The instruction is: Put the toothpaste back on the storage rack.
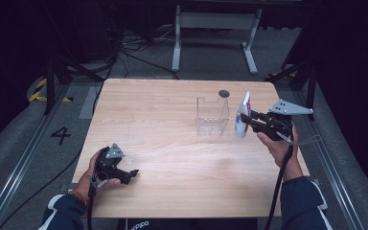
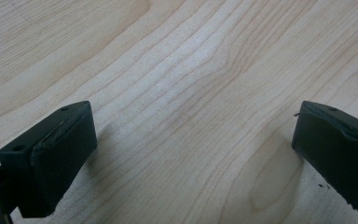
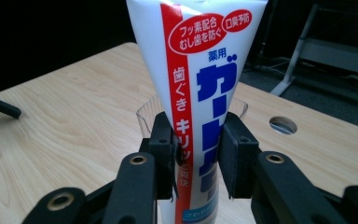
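Right tongs carry the tube upright, clear box just beside it toward the worktop's middle.

The right tongs are clamped on the white toothpaste tube with the red stripe and blue lettering, pads squeezing its lower body, long axis standing near vertical, flat crimped end up. In the high view the tube hangs close to the worktop's right edge, and the open-topped clear plastic box stands immediately past it, toward the worktop's centre, apparently not touching. So the short hop looks to be sideways over the box rim, then down. The left tongs sit with jaws wide apart and nothing between them, low over bare light wooden worktop near the front left corner, well apart from the box; the right hand is plainly the nearer.
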The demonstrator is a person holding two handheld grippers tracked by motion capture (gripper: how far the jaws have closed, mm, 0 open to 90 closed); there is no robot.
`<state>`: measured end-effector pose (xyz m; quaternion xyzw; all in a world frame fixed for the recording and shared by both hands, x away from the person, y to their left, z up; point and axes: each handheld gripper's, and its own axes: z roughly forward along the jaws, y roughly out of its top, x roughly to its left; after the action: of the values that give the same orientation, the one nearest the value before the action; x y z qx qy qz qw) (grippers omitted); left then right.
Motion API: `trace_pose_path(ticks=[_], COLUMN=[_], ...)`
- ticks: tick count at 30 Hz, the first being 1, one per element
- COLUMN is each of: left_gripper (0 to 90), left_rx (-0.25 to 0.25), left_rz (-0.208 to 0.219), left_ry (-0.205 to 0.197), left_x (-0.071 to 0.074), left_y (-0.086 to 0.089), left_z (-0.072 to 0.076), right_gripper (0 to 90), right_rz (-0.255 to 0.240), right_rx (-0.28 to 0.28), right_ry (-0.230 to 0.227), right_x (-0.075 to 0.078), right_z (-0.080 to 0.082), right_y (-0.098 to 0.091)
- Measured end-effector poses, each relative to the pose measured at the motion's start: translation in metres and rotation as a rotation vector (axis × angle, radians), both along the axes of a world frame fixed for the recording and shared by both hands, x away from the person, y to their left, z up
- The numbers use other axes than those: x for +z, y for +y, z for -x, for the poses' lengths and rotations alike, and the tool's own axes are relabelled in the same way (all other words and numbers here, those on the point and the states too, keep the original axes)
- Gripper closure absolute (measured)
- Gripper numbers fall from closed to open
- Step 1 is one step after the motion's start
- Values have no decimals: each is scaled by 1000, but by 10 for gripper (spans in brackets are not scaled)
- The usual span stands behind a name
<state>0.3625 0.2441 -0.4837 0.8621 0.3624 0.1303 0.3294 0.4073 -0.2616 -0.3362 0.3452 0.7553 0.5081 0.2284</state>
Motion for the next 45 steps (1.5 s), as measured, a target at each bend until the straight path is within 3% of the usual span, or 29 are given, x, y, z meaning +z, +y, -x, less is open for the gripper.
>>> trace_pose_path(ticks=[17,27,45], left_gripper=[3,3,3], left_rx=[-1,-3,-7], left_rz=[-2,-3,-4], left_ry=[2,1,2], left_x=[0,0,0], left_y=[0,0,0], left_z=[0,0,-1], right_gripper=[701,703,707], right_rz=[-24,-5,4], right_rx=[15,20,-20], right_ry=[-35,-44,-20], right_x=[12,18,11], right_z=[-23,-36,-64], right_y=[21,34,46])
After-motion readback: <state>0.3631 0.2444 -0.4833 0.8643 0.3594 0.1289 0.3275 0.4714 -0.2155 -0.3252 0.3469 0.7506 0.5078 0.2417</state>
